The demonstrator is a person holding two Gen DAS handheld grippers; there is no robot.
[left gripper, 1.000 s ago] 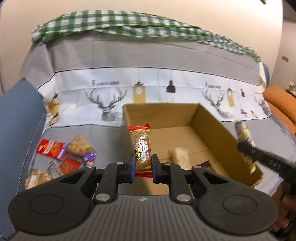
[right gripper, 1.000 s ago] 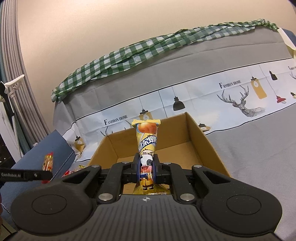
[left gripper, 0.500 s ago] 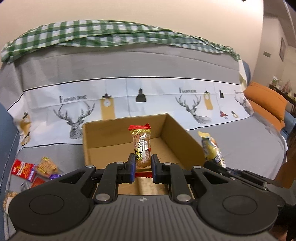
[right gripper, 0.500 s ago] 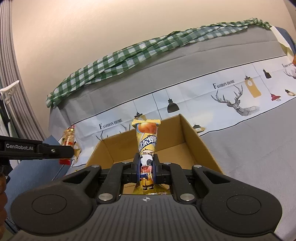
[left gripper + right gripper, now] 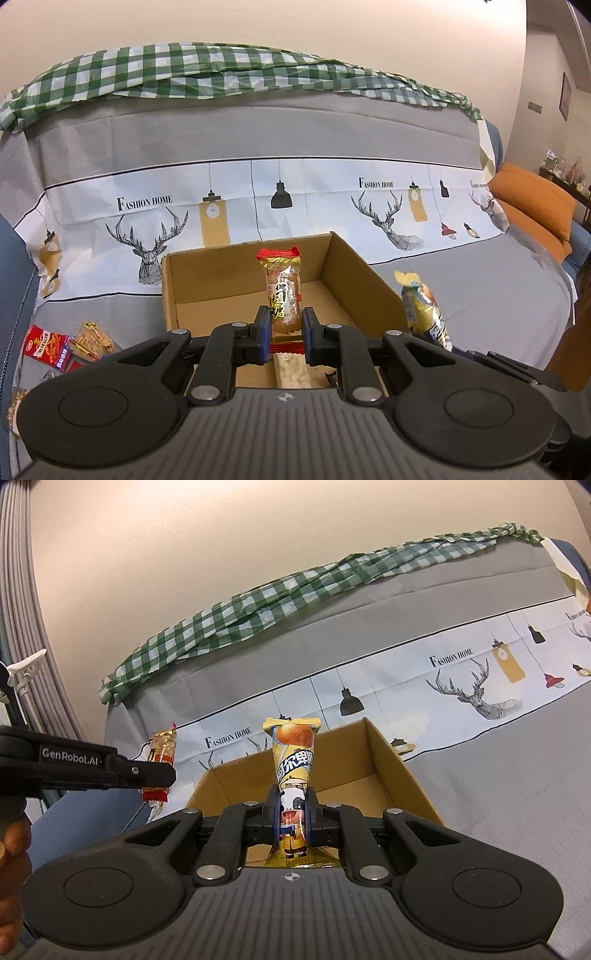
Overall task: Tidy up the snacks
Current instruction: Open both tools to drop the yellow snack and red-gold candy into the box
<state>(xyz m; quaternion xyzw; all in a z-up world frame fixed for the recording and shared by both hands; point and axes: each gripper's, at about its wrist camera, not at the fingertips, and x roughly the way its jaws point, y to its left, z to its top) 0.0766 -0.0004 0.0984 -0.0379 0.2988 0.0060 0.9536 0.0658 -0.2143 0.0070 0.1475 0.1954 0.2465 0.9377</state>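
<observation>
Left tongs [image 5: 283, 325] clamp a red-ended peanut brittle packet [image 5: 283, 291]; right tongs [image 5: 292, 812] clamp a yellow cow-printed snack packet [image 5: 293, 771]. Cardboard box [image 5: 347, 273] on bed cover [image 5: 229, 140] lettered "FASHION HOME"; left tongs marked "GenRobot.AI".

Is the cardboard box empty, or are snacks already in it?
Not empty. The open-topped cardboard box has a pale snack pack on its floor near the front wall, seen from the left wrist. The gripper body hides the rest of the near floor.

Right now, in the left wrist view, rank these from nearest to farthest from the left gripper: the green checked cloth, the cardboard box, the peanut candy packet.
1. Peanut candy packet, clamped in the left gripper.
2. Cardboard box, just beyond and below the packet.
3. Green checked cloth, along the top of the sofa back, farthest.
</observation>
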